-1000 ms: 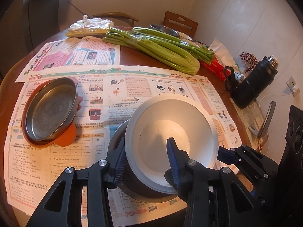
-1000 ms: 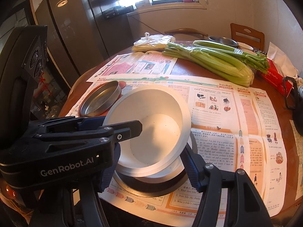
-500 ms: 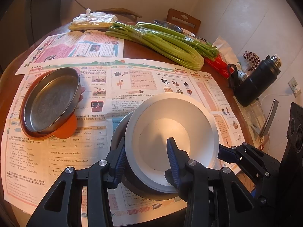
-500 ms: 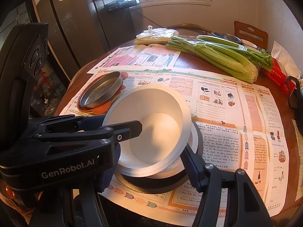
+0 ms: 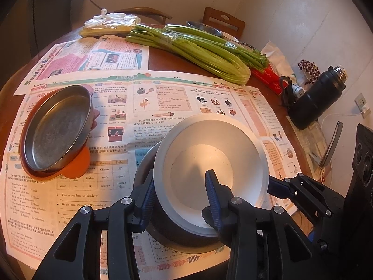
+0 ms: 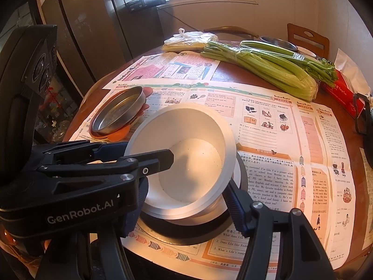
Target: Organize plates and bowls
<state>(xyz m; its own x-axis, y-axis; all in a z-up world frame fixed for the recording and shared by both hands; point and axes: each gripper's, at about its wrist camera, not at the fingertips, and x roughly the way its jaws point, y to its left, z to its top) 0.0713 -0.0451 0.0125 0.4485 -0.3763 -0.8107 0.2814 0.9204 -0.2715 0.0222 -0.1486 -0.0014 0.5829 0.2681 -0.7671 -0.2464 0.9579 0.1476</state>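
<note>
Squarely between both grippers' fingers (image 5: 213, 198): white bowl (image 5: 209, 163).

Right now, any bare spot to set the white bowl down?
Best patch: newspaper between the metal pan, the celery and the white bowl. Also open: newspaper right of the bowl. Crowded: far edge and the flask side.

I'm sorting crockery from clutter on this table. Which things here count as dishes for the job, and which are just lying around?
Job: white bowl, held by both grippers; metal pan; orange plate.
Lying about: celery, black flask, newspapers, tied plastic bag.
</note>
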